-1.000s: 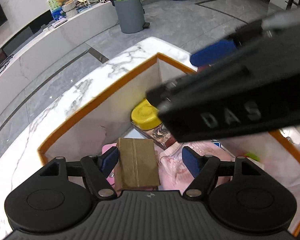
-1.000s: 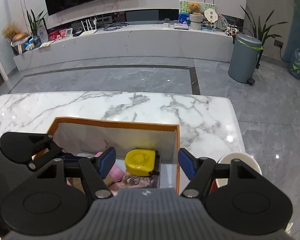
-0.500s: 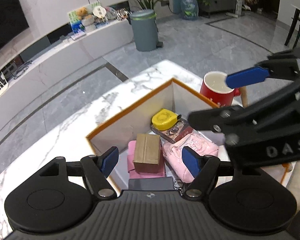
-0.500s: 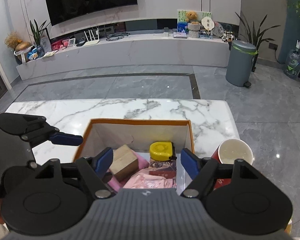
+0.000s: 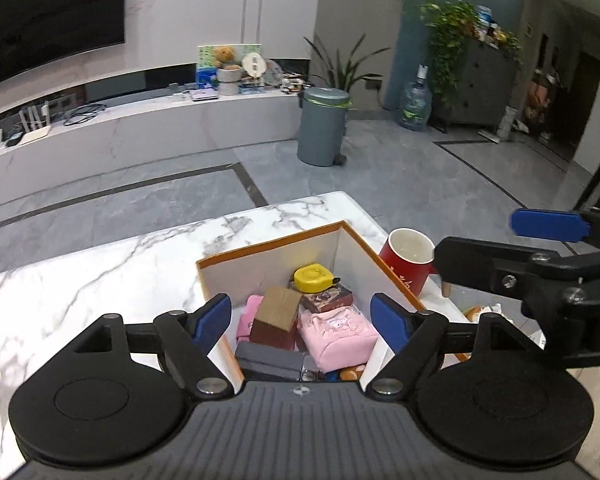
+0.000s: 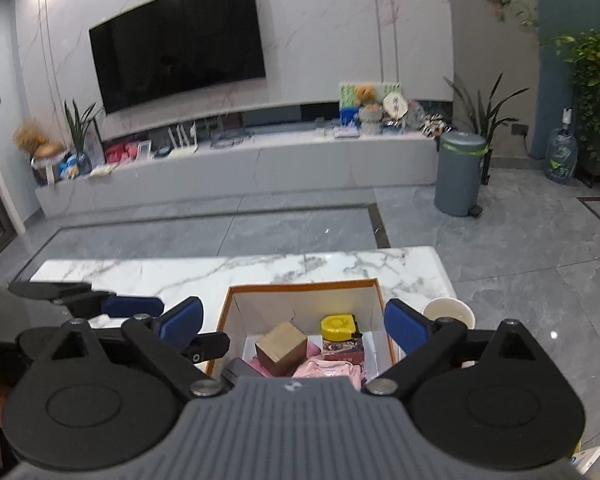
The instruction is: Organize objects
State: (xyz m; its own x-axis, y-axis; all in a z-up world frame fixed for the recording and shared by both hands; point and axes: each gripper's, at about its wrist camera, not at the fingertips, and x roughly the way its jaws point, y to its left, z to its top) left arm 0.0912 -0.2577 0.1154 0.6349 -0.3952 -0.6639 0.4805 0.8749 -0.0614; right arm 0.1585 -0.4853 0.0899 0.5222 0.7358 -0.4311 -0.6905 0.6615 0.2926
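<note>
An orange-rimmed white box (image 5: 276,242) (image 6: 300,289) stands on the marble table (image 5: 100,264). Inside lie a brown cardboard block (image 5: 278,308) (image 6: 286,344), a yellow tape measure (image 5: 314,278) (image 6: 337,326) on a patterned booklet (image 5: 328,296), a pink pouch (image 5: 336,332), a pink cloth and a grey case (image 5: 268,360). My left gripper (image 5: 302,324) is open and empty above the box's near edge. My right gripper (image 6: 294,324) is open and empty, also raised above the box; it shows at the right of the left wrist view (image 5: 500,248).
A red mug (image 5: 408,264) with a white inside stands on the table just right of the box; its rim shows in the right wrist view (image 6: 448,312). Small items lie at the table's right edge (image 5: 480,312). A grey bin (image 5: 324,128) stands on the floor beyond.
Both grippers have risen and pulled back from inside the box. The brown block, near the left gripper's fingers a second ago, now rests in the box. Both stay open.
</note>
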